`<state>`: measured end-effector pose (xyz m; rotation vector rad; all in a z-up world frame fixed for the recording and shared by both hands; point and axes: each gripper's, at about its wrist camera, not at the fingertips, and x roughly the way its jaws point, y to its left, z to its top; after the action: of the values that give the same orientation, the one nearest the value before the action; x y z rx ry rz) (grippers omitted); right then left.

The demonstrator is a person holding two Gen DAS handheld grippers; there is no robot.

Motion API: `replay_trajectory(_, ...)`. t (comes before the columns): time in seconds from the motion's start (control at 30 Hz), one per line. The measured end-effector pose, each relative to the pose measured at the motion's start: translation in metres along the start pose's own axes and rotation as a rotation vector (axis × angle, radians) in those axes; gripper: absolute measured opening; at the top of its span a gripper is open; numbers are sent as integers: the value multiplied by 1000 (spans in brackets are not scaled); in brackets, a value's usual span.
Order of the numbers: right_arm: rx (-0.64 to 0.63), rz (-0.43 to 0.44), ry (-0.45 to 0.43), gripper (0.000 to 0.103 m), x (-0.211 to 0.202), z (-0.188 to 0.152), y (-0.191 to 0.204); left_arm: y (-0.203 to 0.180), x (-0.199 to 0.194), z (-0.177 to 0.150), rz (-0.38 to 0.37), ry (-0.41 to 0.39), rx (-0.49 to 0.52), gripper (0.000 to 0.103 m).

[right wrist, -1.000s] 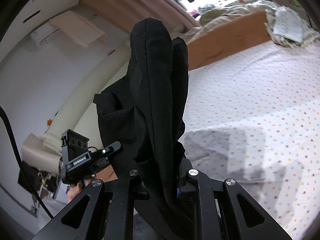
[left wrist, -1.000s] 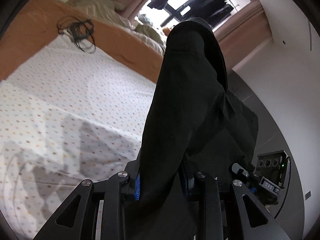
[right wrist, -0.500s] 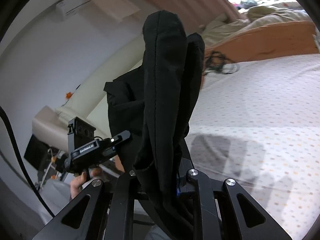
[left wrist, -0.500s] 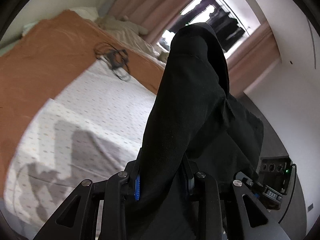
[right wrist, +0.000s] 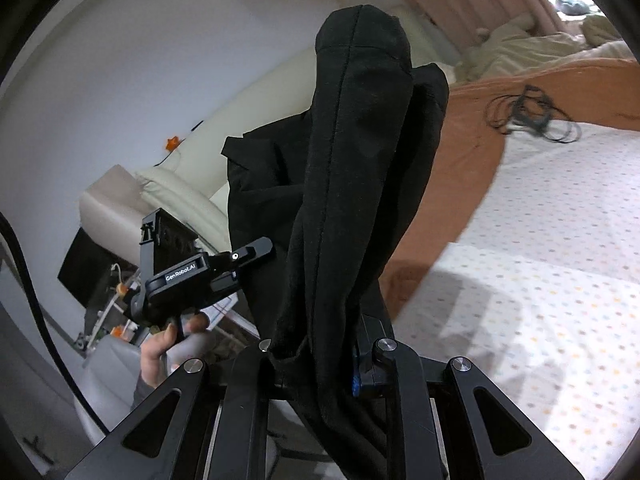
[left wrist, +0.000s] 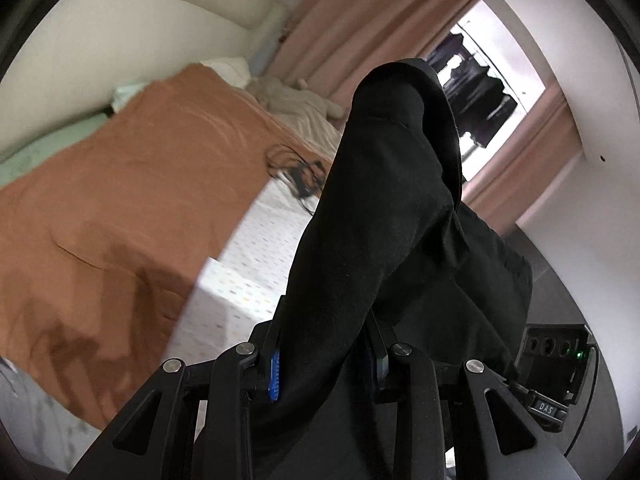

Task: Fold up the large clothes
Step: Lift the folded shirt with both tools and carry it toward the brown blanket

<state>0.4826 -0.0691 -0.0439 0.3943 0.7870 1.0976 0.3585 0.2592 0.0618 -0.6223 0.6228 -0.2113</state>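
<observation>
You're working in a home bedroom. Ahead of your left gripper lies a bed with a dotted white sheet [left wrist: 256, 276] and an orange blanket [left wrist: 132, 200] to its left, a padded cream headboard [left wrist: 120, 48] beyond that. Pink curtains [left wrist: 360, 28] frame a window [left wrist: 480, 92] farther ahead, with crumpled beige bedding [left wrist: 296, 108] below them. A tangle of black cable [right wrist: 528, 114] lies on the sheet ahead of your right gripper.

Matt black cloth garment [left wrist: 384, 248], soft, finely woven, seamed. Matt black plastic gripper arms [right wrist: 320, 364] with bright metal rivets. Smooth rust-orange blanket [left wrist: 120, 208], lightly creased. Dotted white cotton sheet [right wrist: 540, 280]. Glossy black cable tangle [right wrist: 528, 114].
</observation>
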Motion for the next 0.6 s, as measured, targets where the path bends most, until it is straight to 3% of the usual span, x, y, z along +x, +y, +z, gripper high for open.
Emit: replay_trajectory(0.6, -6, 101, 77, 18, 144, -17, 84, 98, -71, 47, 137, -74, -38, 31)
